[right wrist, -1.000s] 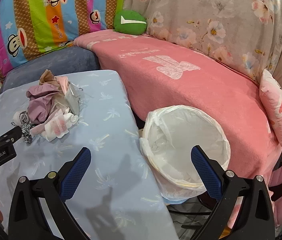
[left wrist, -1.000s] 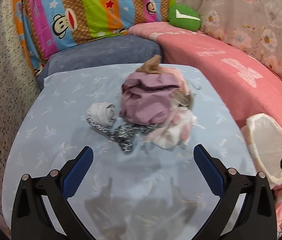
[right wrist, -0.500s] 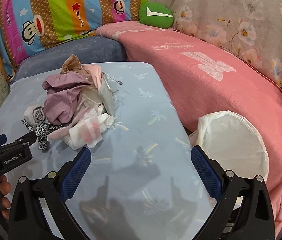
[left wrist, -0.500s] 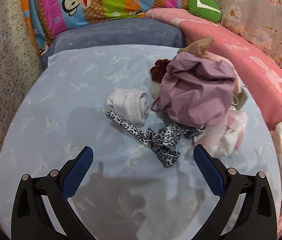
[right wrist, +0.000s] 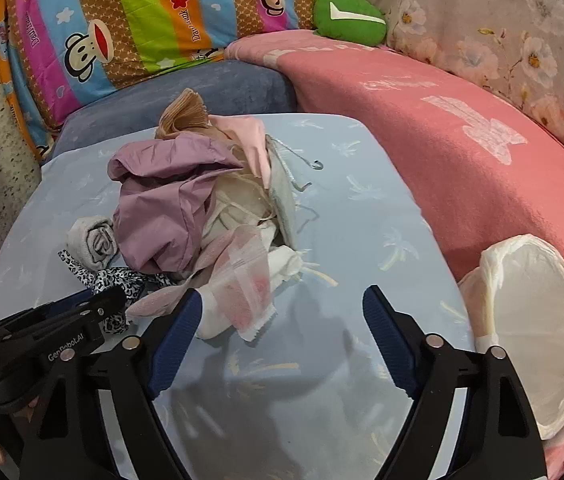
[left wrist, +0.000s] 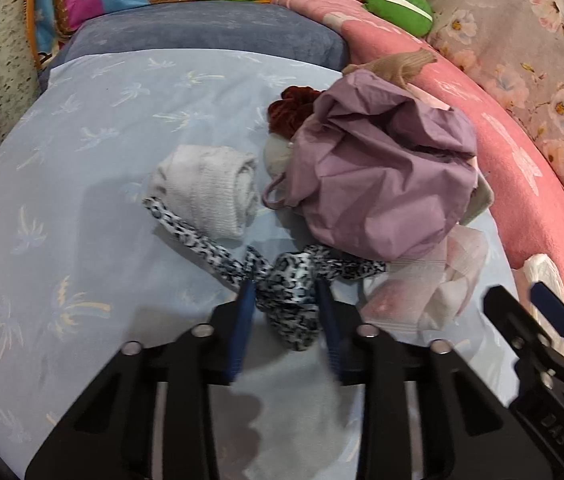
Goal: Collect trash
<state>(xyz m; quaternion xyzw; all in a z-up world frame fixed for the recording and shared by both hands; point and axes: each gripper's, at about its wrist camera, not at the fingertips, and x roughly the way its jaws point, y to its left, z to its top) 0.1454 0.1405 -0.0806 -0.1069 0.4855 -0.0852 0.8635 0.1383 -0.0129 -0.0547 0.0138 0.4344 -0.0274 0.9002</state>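
A heap of trash lies on the light blue table cover (left wrist: 82,208): a crumpled purple bag (left wrist: 381,176), a rolled white sock (left wrist: 206,192), a leopard-print cloth strip (left wrist: 293,292) and a clear plastic pouch (right wrist: 246,280). My left gripper (left wrist: 283,292) is closing its jaws on the bunched middle of the leopard-print cloth, both pads against it. My right gripper (right wrist: 282,308) is closing too, still wide; the pouch's edge and some white tissue lie by its left finger (right wrist: 182,320), untouched by the right one. A bin with a white liner (right wrist: 529,320) stands right of the table.
A pink blanket (right wrist: 461,140) covers the sofa along the table's right side, with a green cushion (right wrist: 349,20) and a striped monkey-print cloth (right wrist: 142,20) behind. A blue-grey cushion (left wrist: 202,28) borders the far edge. A thin wire hanger (right wrist: 305,172) lies in the heap.
Both grippers have come down and closer to the heap. The left jaws have drawn in from wide open onto the leopard-print cloth. The right jaws have narrowed somewhat.
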